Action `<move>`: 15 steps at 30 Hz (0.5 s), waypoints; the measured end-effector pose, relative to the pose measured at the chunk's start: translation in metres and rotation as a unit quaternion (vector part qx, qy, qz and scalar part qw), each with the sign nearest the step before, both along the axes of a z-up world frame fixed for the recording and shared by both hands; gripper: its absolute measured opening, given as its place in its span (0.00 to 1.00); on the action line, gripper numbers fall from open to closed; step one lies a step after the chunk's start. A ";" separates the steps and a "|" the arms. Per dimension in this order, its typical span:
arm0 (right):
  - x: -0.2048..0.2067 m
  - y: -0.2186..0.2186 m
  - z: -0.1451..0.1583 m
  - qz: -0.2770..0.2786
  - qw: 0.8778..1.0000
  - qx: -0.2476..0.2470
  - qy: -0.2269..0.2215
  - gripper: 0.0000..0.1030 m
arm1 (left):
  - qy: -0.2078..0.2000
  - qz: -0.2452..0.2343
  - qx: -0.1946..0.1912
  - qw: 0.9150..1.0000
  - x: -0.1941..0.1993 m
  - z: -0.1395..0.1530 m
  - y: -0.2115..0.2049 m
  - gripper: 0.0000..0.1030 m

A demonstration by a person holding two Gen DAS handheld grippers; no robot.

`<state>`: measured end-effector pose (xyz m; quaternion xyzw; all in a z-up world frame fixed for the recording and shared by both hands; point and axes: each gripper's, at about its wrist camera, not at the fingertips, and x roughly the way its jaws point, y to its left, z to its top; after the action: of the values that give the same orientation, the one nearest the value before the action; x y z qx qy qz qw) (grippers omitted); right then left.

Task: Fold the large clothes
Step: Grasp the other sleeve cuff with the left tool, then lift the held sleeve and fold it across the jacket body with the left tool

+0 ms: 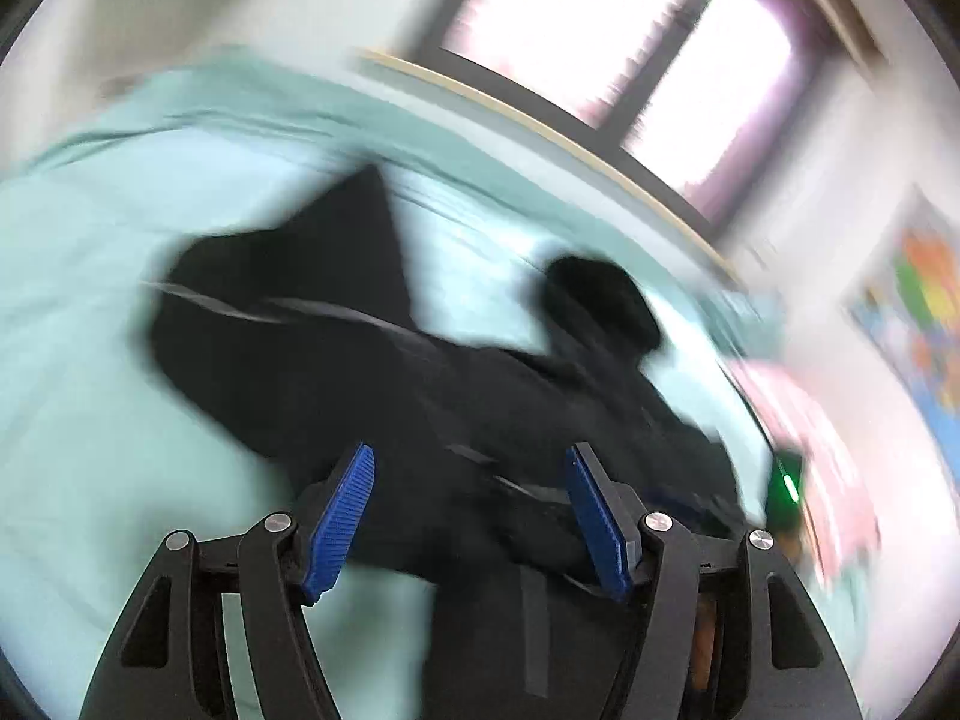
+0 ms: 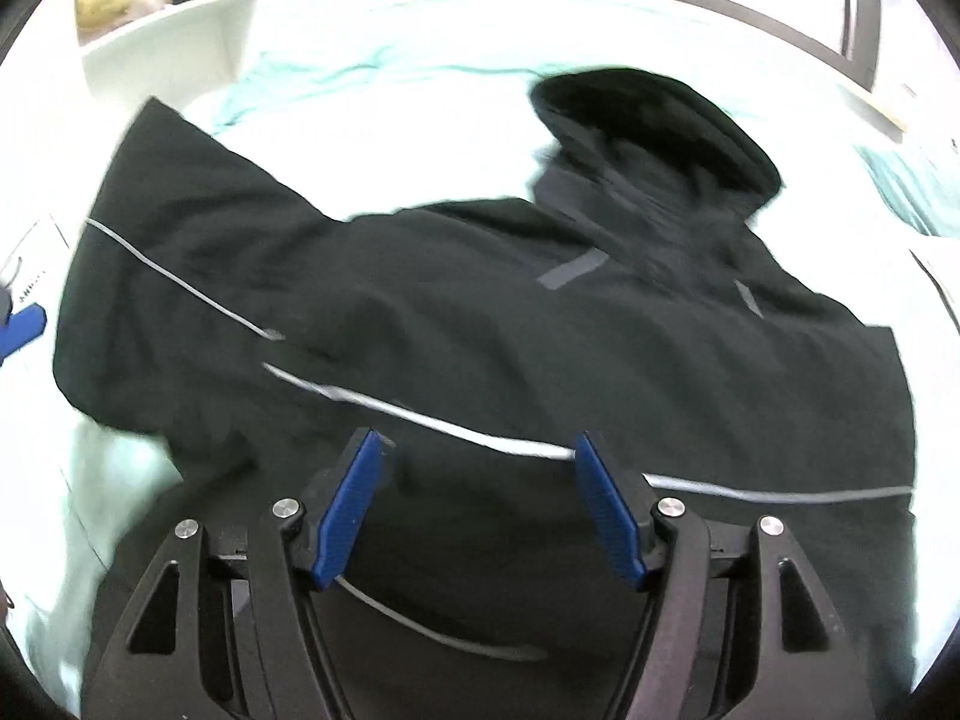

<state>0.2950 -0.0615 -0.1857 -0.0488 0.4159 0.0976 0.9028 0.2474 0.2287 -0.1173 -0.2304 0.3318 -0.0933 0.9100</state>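
Barely begun, I judge: the black hooded jacket with thin grey piping (image 2: 480, 312) lies spread on the pale mint bed sheet (image 1: 90, 360), hood at one o'clock, one sleeve out at ten. Left gripper (image 1: 471, 516) and right gripper (image 2: 480, 510) hover with jaws spread, empty. Windows (image 1: 630, 42) behind.

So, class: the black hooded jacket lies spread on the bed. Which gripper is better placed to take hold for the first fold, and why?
Probably the right gripper: it is open, its view is sharp, and the jacket fills the space between its fingers. The left gripper is open too, but its view is motion-blurred, so it looks less settled.
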 end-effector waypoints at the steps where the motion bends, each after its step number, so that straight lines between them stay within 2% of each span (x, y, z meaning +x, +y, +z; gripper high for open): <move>1: 0.007 0.011 -0.004 -0.001 1.000 0.000 -0.003 0.69 | 0.004 0.028 -0.016 0.999 0.001 -0.003 0.024 0.65; 2: 0.011 0.021 -0.007 -0.002 1.000 0.003 -0.009 0.69 | 0.011 0.063 -0.041 0.997 0.005 -0.011 0.055 0.65; 4: 0.020 0.036 -0.015 0.009 0.999 0.022 -0.030 0.69 | 0.018 0.100 -0.064 0.993 0.012 -0.025 0.090 0.65; 7: 0.035 0.054 -0.041 0.000 1.000 0.020 -0.016 0.69 | 0.031 0.131 -0.064 0.989 0.032 -0.049 0.128 0.65; 9: 0.040 0.058 -0.062 -0.003 1.000 0.017 -0.016 0.71 | 0.038 0.130 -0.070 0.988 0.051 -0.061 0.140 0.65; 11: 0.037 0.059 -0.065 -0.001 0.999 0.018 -0.030 0.72 | 0.045 0.117 -0.103 0.987 0.066 -0.078 0.151 0.65; 13: 0.036 0.059 -0.066 0.001 0.999 0.023 -0.035 0.73 | 0.052 0.125 -0.134 0.982 0.084 -0.098 0.158 0.65; 15: 0.036 0.056 -0.069 0.002 0.999 0.033 -0.037 0.73 | 0.052 0.130 -0.148 0.979 0.096 -0.112 0.158 0.65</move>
<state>0.3313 -0.0050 -0.2542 -0.0233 0.3782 0.1117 0.9186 0.3430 0.3863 -0.2288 -0.4077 0.3286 -0.0104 0.8519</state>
